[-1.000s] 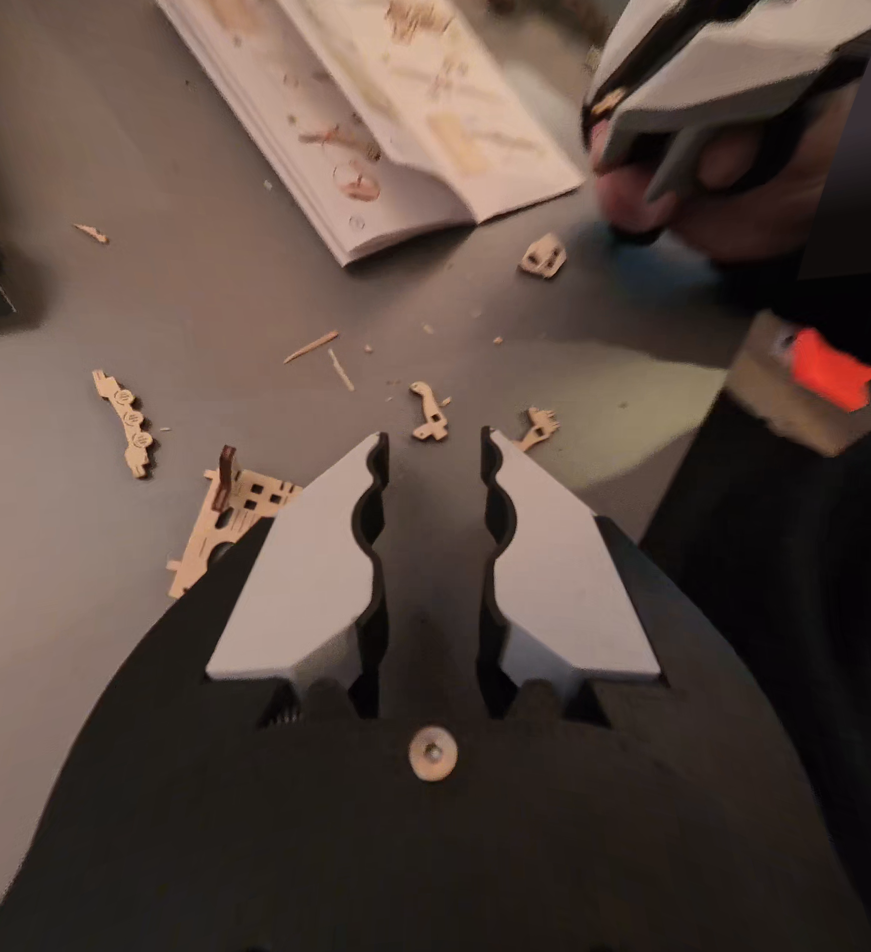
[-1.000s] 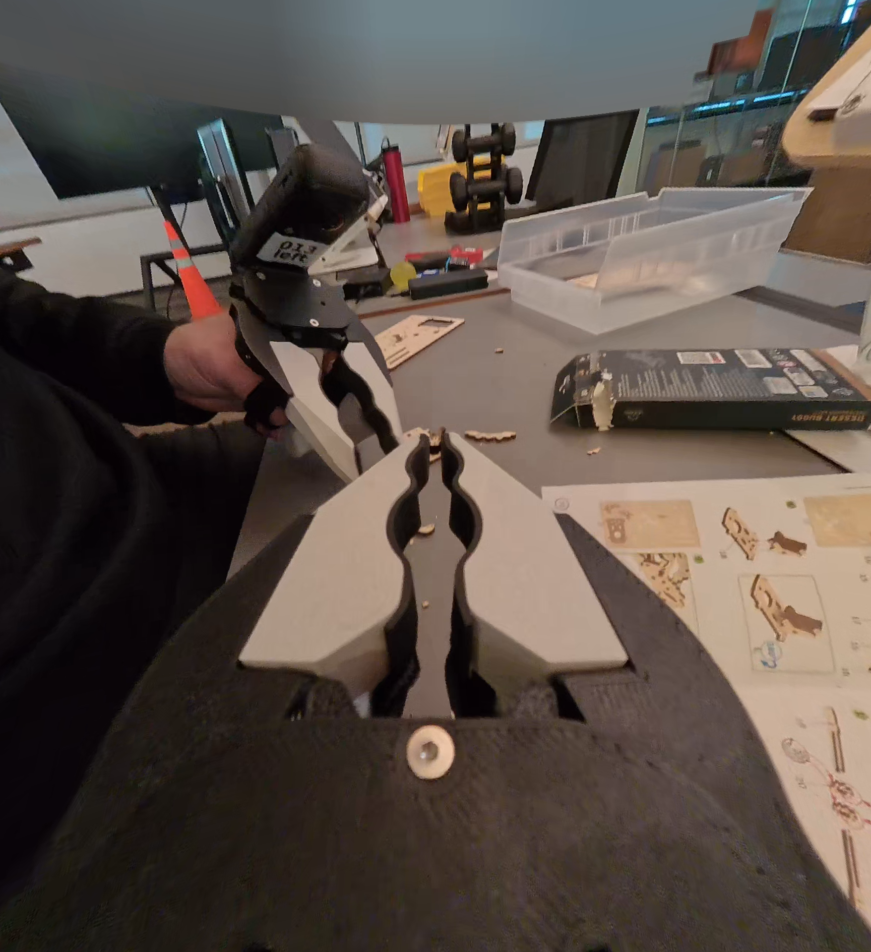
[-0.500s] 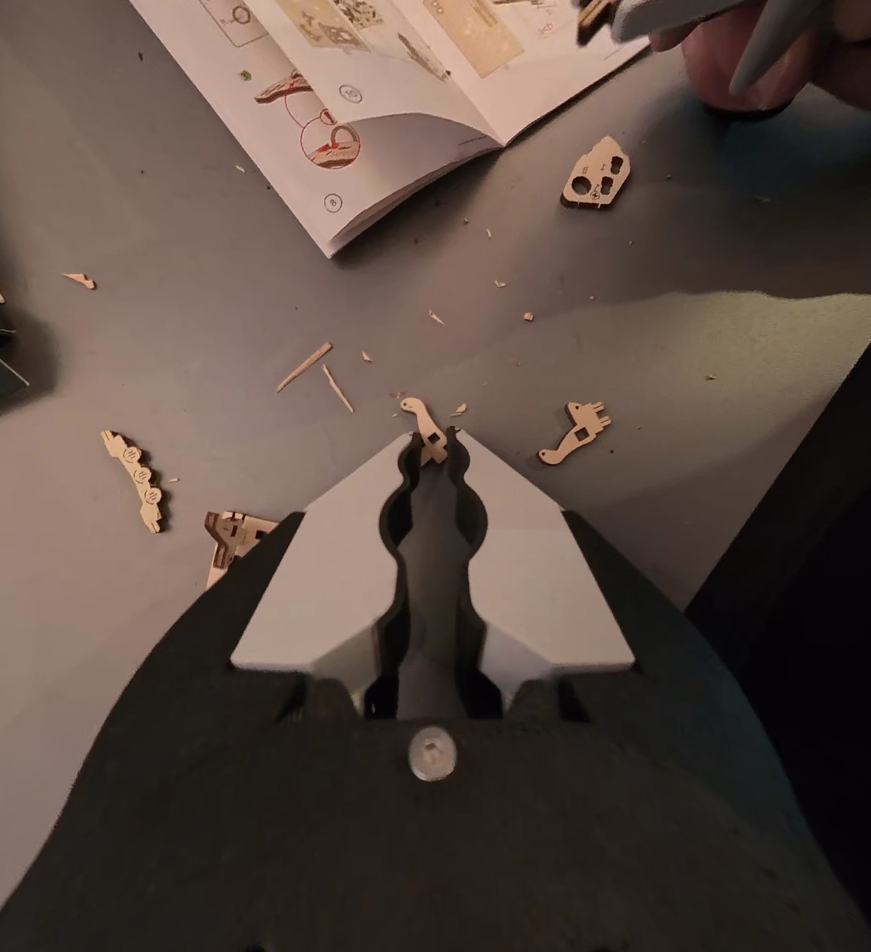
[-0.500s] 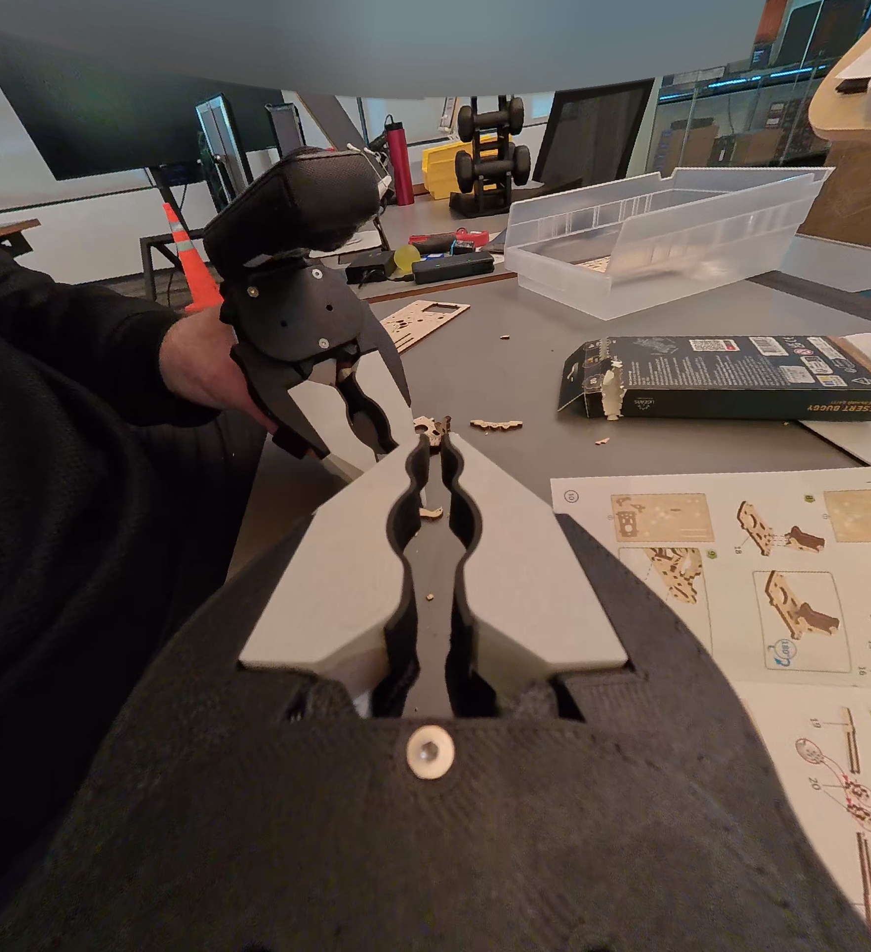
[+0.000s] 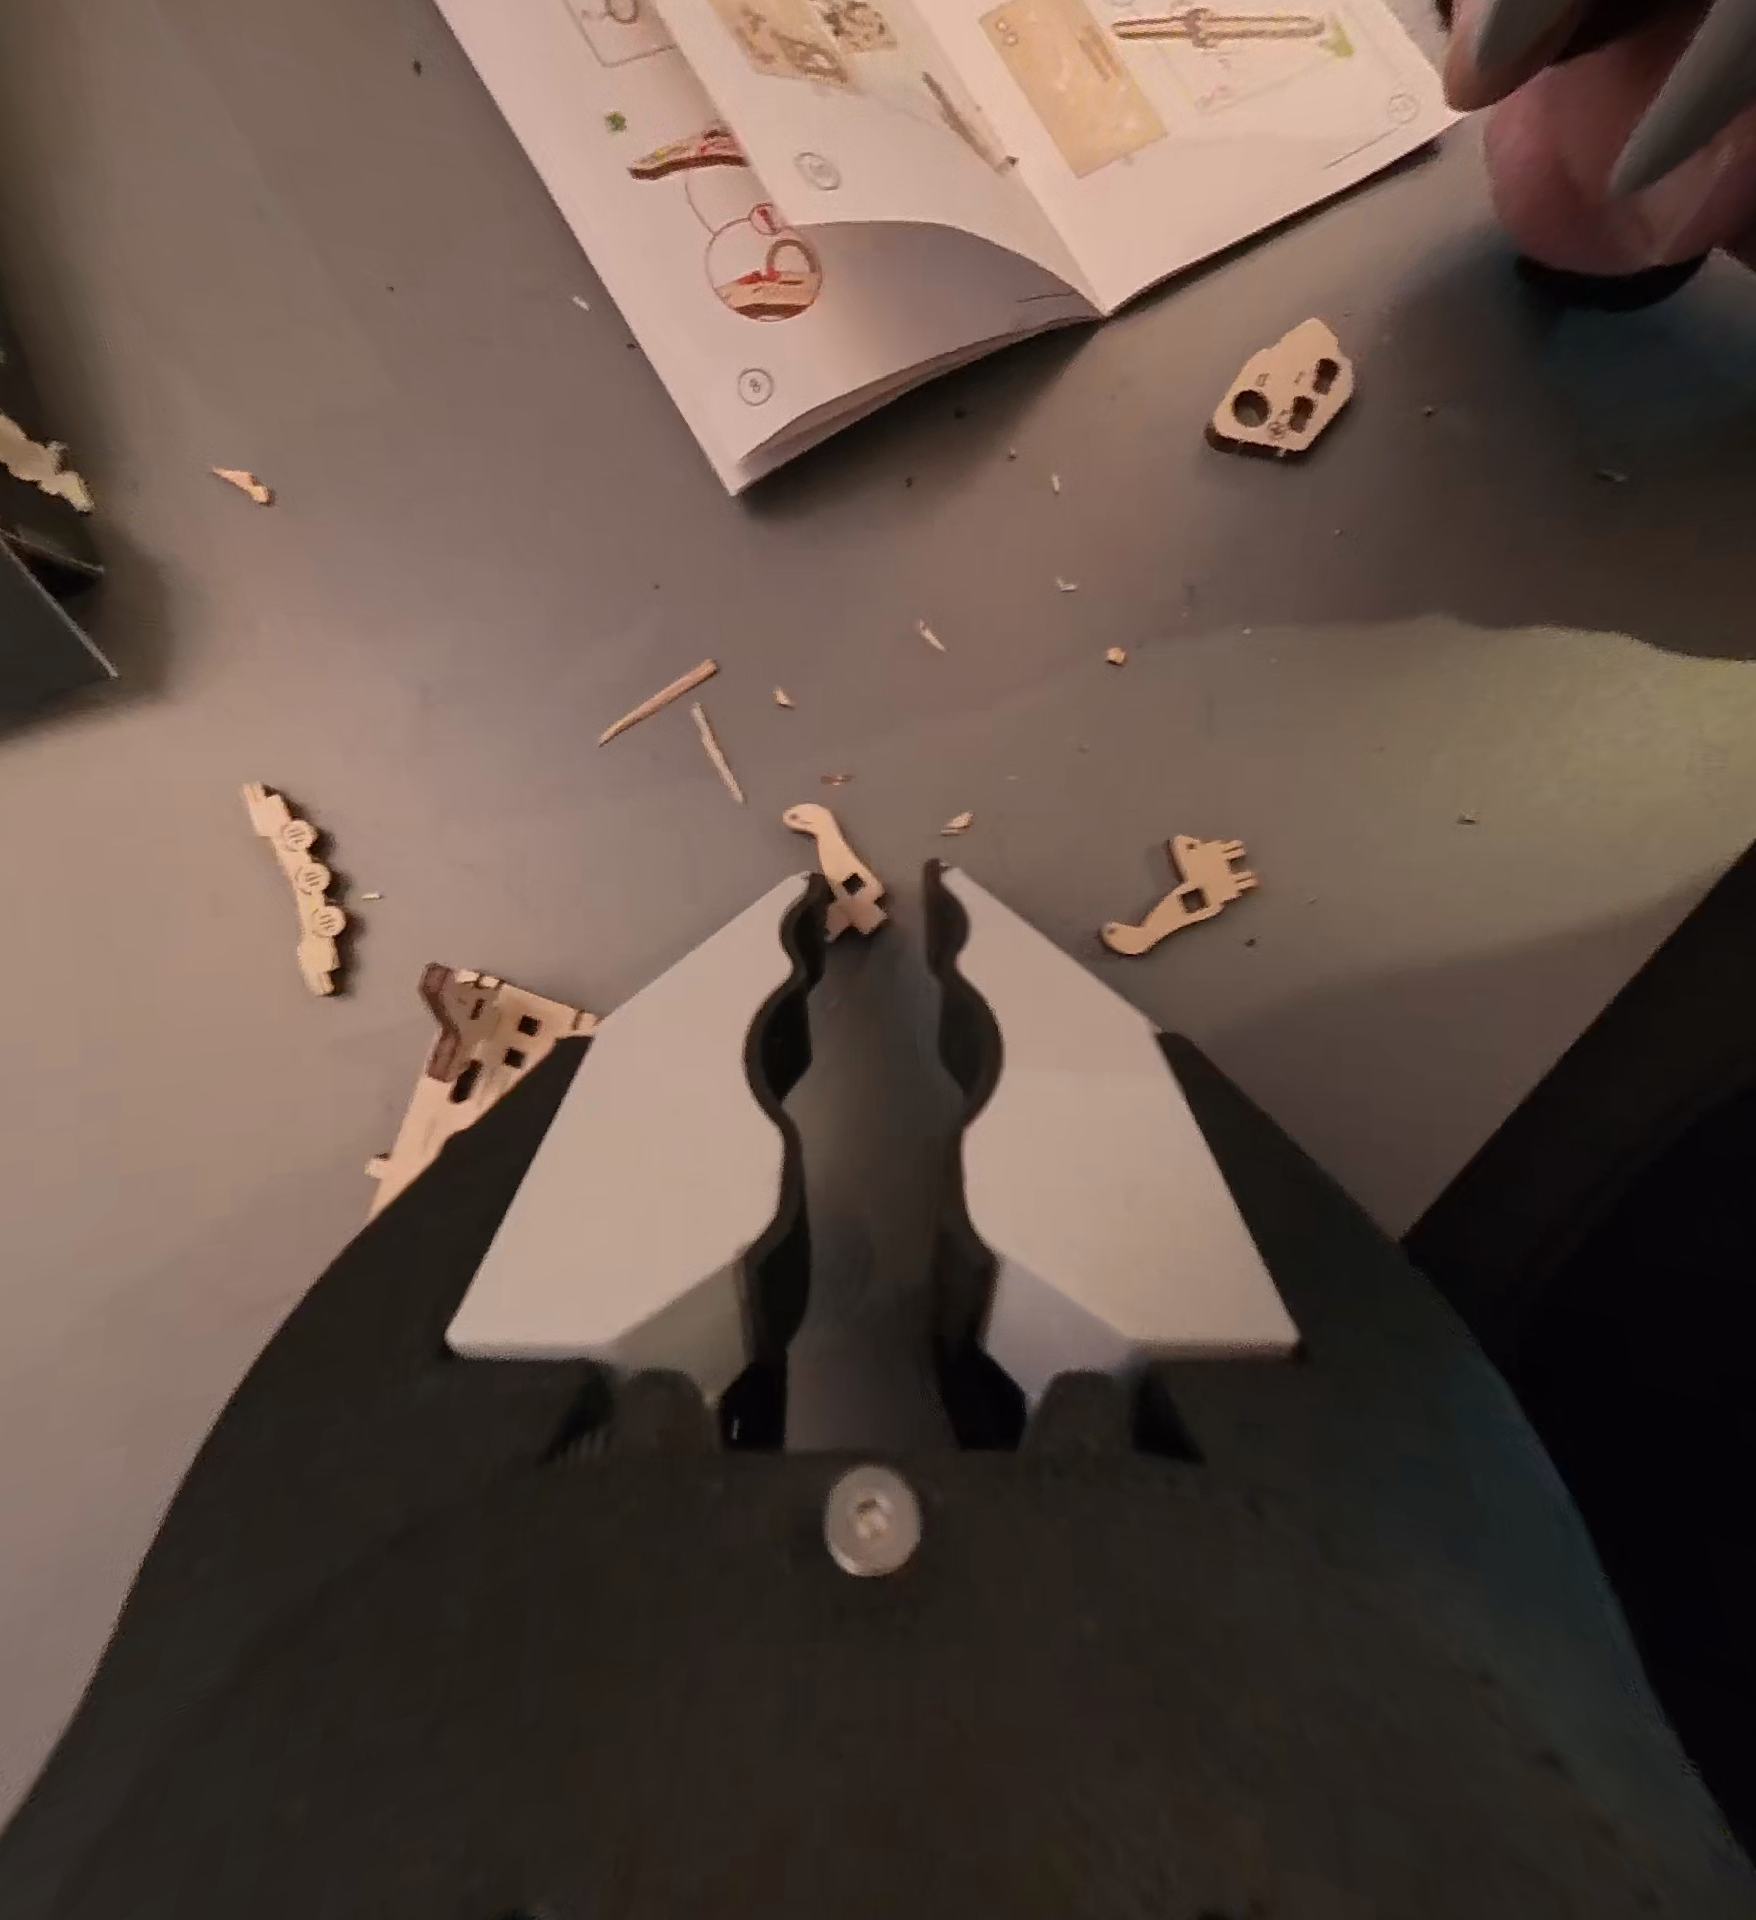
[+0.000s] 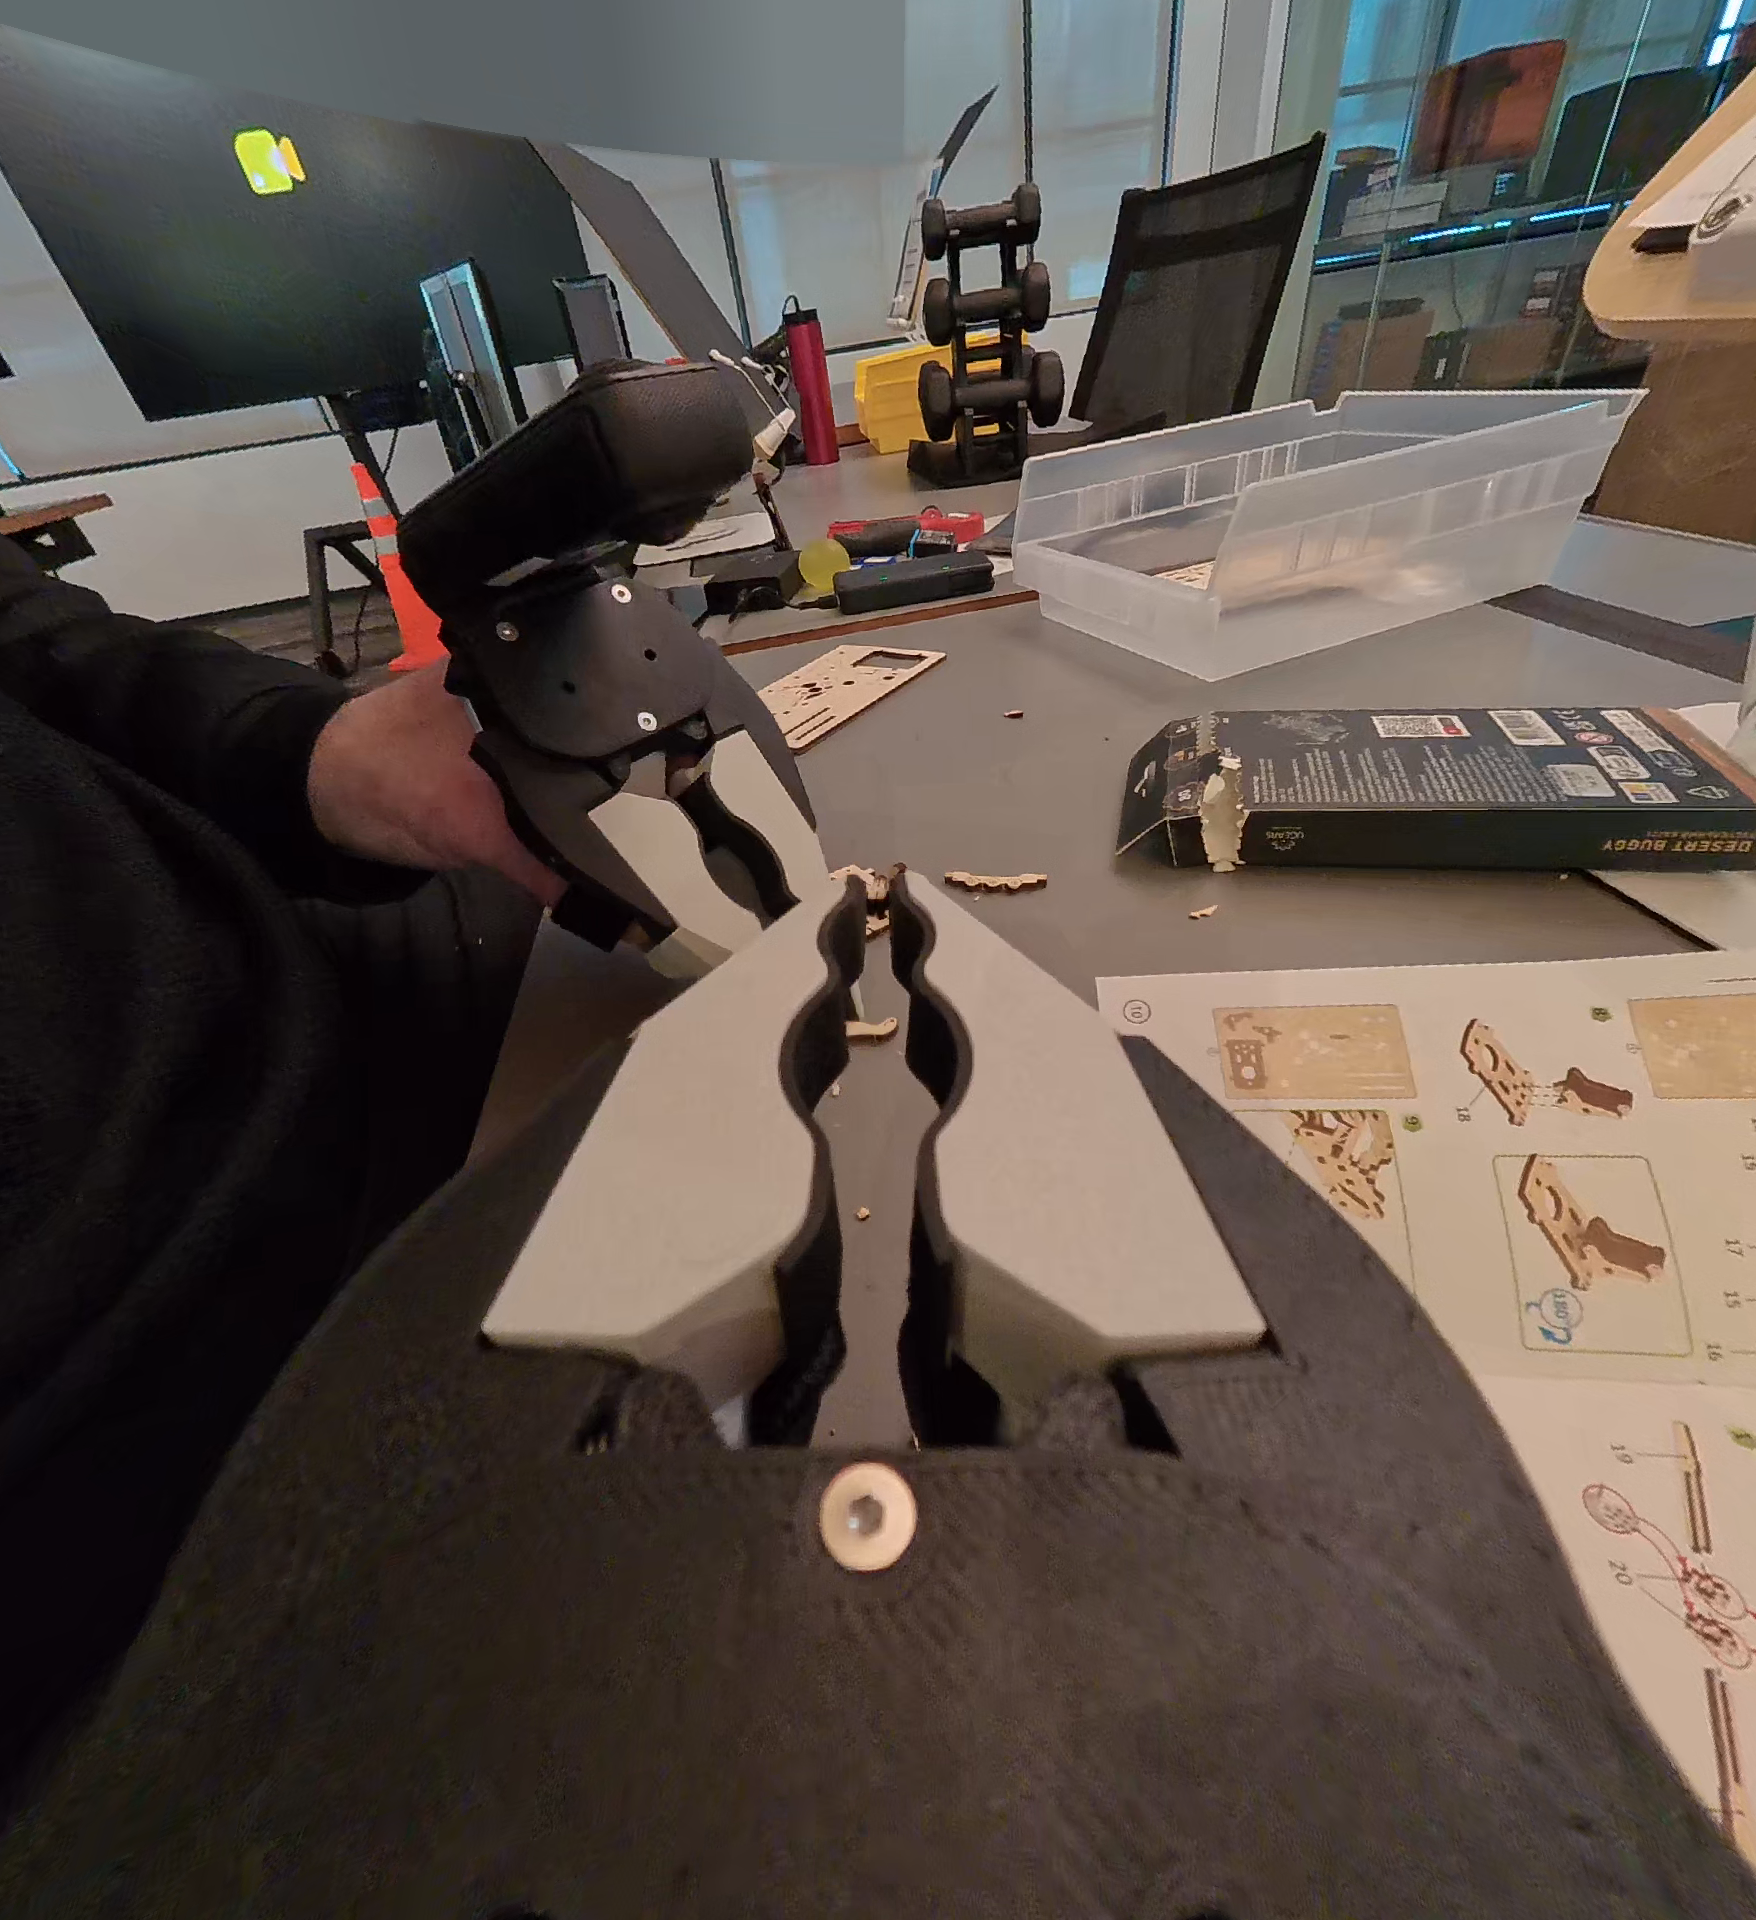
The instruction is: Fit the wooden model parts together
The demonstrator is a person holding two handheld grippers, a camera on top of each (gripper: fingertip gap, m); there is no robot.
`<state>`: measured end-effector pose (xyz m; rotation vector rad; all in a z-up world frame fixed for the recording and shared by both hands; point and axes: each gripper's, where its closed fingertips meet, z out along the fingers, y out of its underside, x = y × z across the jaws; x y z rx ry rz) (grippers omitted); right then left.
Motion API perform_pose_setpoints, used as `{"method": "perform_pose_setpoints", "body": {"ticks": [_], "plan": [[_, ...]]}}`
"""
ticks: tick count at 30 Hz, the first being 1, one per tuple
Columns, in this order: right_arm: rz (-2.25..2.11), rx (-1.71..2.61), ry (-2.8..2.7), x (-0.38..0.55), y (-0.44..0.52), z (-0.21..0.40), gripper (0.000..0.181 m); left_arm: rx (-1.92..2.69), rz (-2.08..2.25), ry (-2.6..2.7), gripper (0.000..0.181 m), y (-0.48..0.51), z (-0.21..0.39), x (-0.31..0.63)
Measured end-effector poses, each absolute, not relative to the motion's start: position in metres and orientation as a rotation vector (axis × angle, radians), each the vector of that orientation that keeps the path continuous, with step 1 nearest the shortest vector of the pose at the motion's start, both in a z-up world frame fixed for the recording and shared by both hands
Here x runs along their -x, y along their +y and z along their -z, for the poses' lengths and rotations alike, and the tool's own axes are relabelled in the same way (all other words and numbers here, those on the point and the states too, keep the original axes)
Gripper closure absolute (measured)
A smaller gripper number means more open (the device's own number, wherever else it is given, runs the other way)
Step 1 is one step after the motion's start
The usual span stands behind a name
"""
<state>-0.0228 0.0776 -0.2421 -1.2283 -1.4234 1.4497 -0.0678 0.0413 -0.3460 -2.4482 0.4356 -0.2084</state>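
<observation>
grey worktop (image 5: 354, 312) with kit litter
open booklet (image 5: 915, 208), dark box (image 6: 1456, 790), clear bin (image 6: 1300, 520), loose wooden parts (image 5: 1279, 390) lie on it.

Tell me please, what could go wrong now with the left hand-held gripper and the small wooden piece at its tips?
1. The hooked wooden piece lies flat against one tip of the left hand-held gripper, off-centre, so closing may push it away instead of pinching it.
2. Being thin and flat on the table, it may slip out.
3. Splinters nearby could get caught too.
</observation>
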Motion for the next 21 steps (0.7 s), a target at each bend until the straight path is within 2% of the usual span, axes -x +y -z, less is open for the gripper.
{"method": "perform_pose_setpoints", "body": {"ticks": [1, 5, 6, 14, 19, 21], "plan": [[-1.453, 1.225, -1.421, 0.022, 0.078, 0.242, 0.180, 2.450, 0.238, 0.435, 0.155, 0.039, 0.345, 0.063], [-1.464, 1.218, -1.402, 0.020, 0.080, 0.239, 0.180, 2.445, 0.473, 0.397, 0.130, 0.024, 0.339, 0.047], [-1.469, 1.217, -1.396, 0.019, 0.081, 0.238, 0.180, 2.431, 0.521, 0.384, 0.130, 0.021, 0.336, 0.047], [-1.481, 1.220, -1.391, 0.019, 0.081, 0.238, 0.180, 2.467, 0.559, 0.502, 0.149, 0.016, 0.339, 0.063], [-1.481, 1.223, -1.388, 0.019, 0.082, 0.238, 0.180, 2.484, 0.405, 0.581, 0.168, 0.017, 0.345, 0.060], [-1.478, 1.222, -1.400, 0.019, 0.081, 0.239, 0.180, 2.478, 0.490, 0.580, 0.166, 0.010, 0.344, 0.046]]}}
